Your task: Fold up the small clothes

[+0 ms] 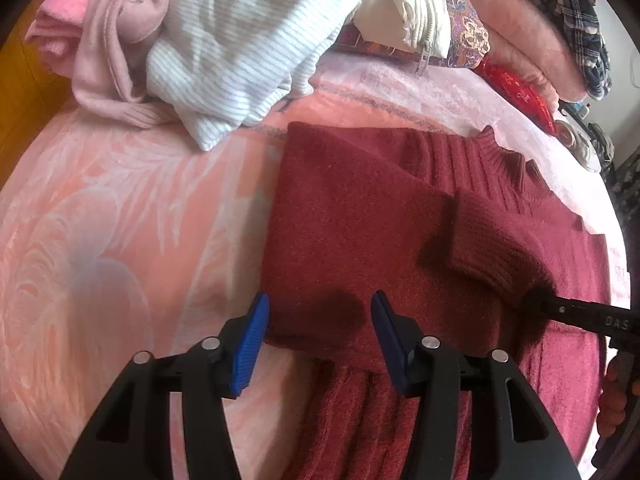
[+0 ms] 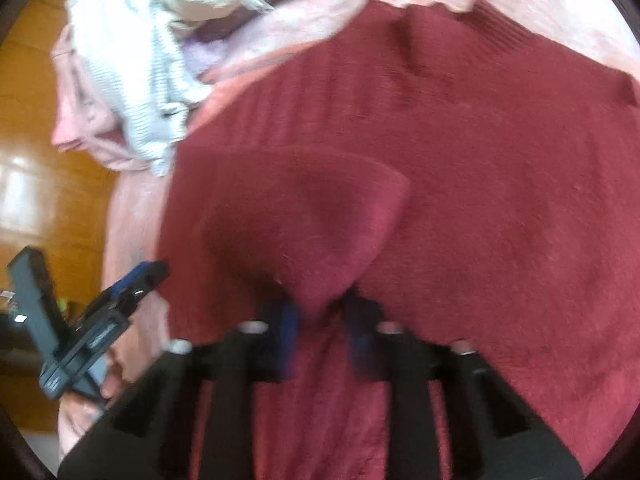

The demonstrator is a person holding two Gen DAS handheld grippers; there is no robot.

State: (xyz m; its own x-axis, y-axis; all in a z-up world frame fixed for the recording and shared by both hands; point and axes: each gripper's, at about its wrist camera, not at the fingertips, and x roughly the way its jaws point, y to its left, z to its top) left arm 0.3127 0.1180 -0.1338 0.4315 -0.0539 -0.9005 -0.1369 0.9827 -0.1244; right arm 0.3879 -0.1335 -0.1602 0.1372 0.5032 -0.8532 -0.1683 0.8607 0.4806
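A dark red knitted sweater (image 1: 360, 208) lies spread on a pink patterned bedspread (image 1: 120, 208), its ribbed collar toward the far right. My left gripper (image 1: 320, 304) hovers open over the sweater's folded left part, and nothing is between its blue pads (image 1: 252, 340). One sleeve (image 1: 488, 240) is drawn across the body to the right gripper (image 1: 560, 308) at the right edge. In the blurred right wrist view, my right gripper (image 2: 322, 306) is shut on a raised fold of that sleeve (image 2: 320, 220). The left gripper (image 2: 136, 280) shows at the lower left there.
Loose clothes are piled at the far side: a white striped knit (image 1: 240, 40), a pale pink garment (image 1: 108, 40) and cream cloth (image 1: 412, 8). Plaid fabric (image 1: 576, 12) and a red pouch (image 1: 520, 88) lie far right. Wooden floor (image 2: 32, 120) runs beyond the bed's left edge.
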